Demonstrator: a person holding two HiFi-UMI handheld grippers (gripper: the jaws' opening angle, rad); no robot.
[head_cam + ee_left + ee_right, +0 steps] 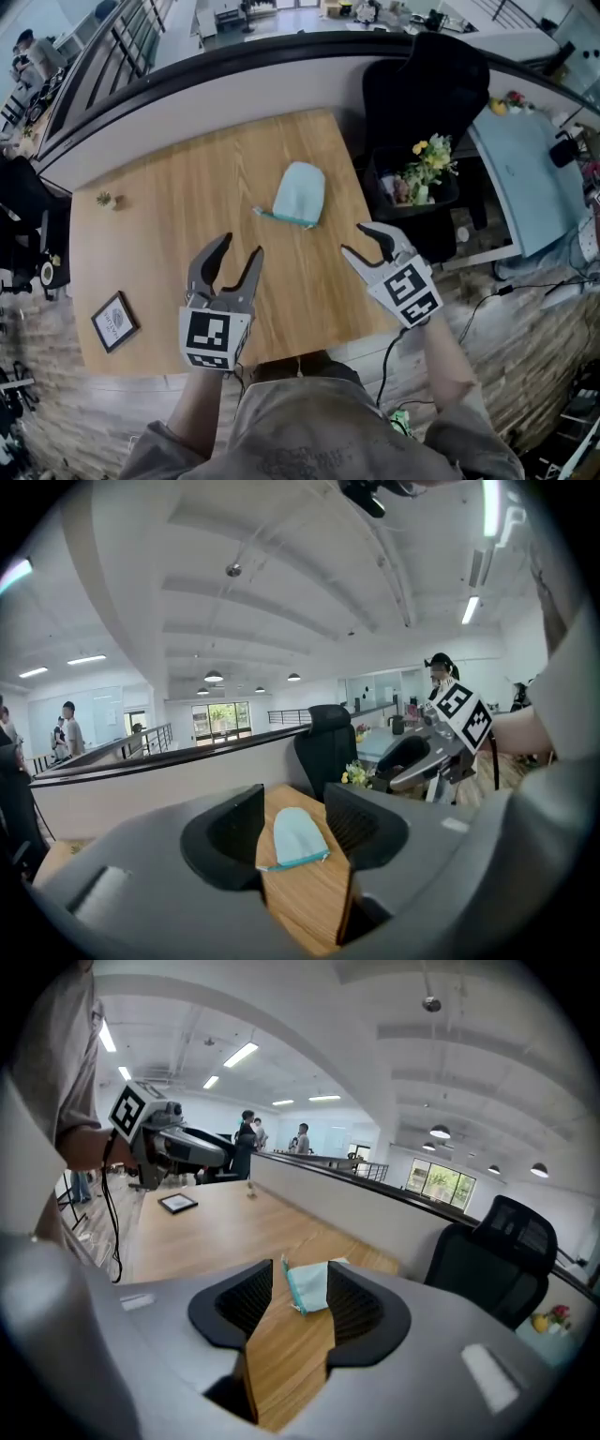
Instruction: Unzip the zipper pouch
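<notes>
A pale mint zipper pouch (pixel 299 194) lies flat on the wooden table (pixel 169 206), its teal zipper edge facing me with the pull at its left end. My left gripper (pixel 236 254) hovers open, near and left of the pouch. My right gripper (pixel 361 240) is open too, just near and right of it. Neither touches the pouch. In the left gripper view the pouch (pixel 297 838) shows between the open jaws of my left gripper (pixel 292 832). The right gripper view has the pouch (pixel 307 1285) seen end-on beyond my right gripper (pixel 298 1299).
A small framed card (pixel 114 322) lies near the table's front left corner, and a tiny plant (pixel 104 199) stands at the left. A black office chair (pixel 427 103) and a crate of flowers (pixel 419 174) stand past the right edge. A curved railing wall (pixel 187 84) runs behind.
</notes>
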